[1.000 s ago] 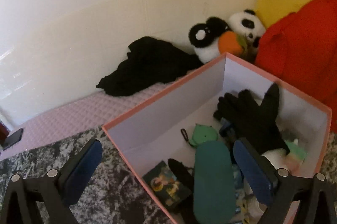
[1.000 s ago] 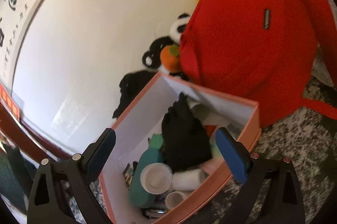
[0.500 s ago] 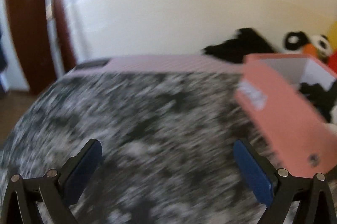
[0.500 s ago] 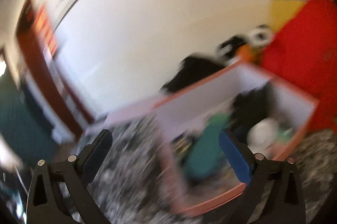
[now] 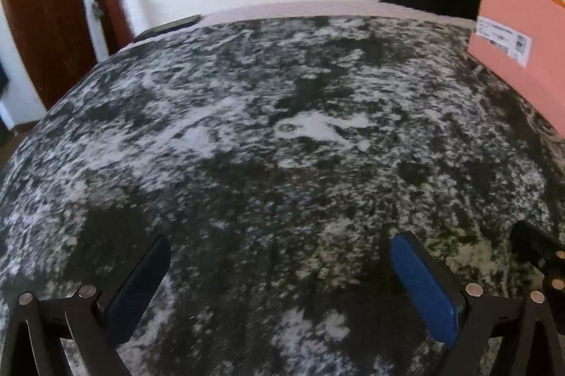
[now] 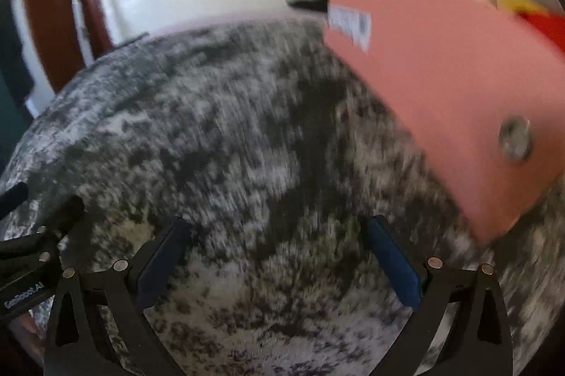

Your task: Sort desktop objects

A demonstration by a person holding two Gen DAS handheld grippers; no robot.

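Your left gripper (image 5: 279, 277) and right gripper (image 6: 279, 256) both hang low over the mottled grey-and-white tabletop (image 5: 268, 142), fingers spread wide with nothing between them. The pink box (image 5: 522, 47) stands on that surface, far and to the right of both grippers, clear of either. Its contents are hidden.

A pink box (image 5: 526, 58) stands upright on the mottled black-and-white desk (image 5: 282, 146), ahead and to the right of the left tongs (image 5: 279, 284) and just ahead-right of the right tongs (image 6: 279, 259). Its near side carries a white printed label (image 5: 503, 38) and a round metal stud (image 6: 515, 137).
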